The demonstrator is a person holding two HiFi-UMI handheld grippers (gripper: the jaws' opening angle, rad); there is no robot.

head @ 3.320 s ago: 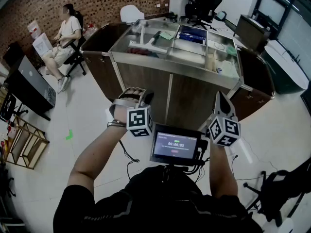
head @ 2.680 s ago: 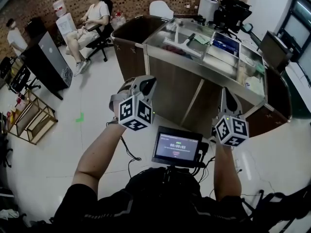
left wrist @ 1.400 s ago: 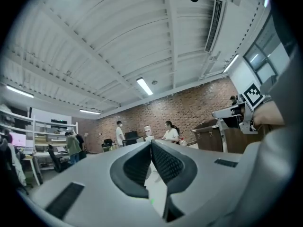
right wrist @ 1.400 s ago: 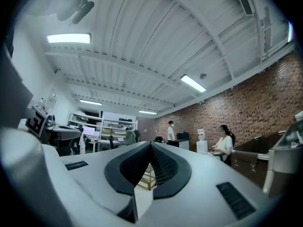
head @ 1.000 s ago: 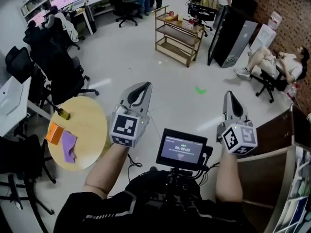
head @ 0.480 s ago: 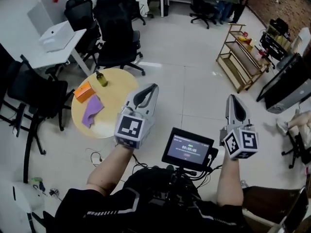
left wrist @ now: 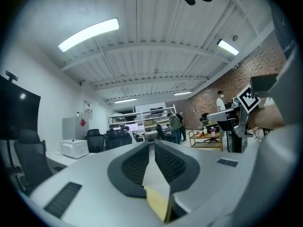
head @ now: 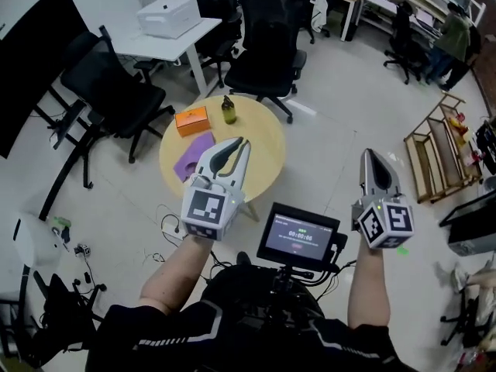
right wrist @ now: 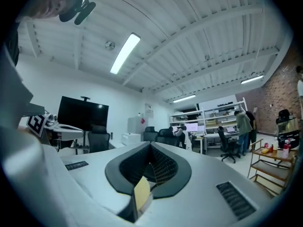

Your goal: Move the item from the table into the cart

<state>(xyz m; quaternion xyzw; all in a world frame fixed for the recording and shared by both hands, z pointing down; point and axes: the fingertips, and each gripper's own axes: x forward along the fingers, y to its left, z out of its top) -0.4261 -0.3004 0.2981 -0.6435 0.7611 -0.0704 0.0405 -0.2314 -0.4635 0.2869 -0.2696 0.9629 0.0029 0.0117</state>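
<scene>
Approach to the round table; left gripper the nearer tool, neither gripper holding anything.

Head view: the round table [head: 263,142] lies in the upper middle of the frame, bearing an orange box [head: 191,120] with its long axis roughly left to right, an upright bottle [head: 229,110] just right of the box, and a purple cloth [head: 194,146] below the box; which of these is the item cannot be told; the left gripper [head: 240,142] overlaps the table's lower edge, while the right gripper [head: 368,155] stands well apart at the right; no cart shows.
Left gripper view: the left gripper [left wrist: 152,145] has just been opening; its jaws stand at a narrow gap with nothing between; the table is out of frame.
Right gripper view: the right gripper [right wrist: 150,148] has its jaws pressed together, empty; judged the less suited to the reach.
</scene>
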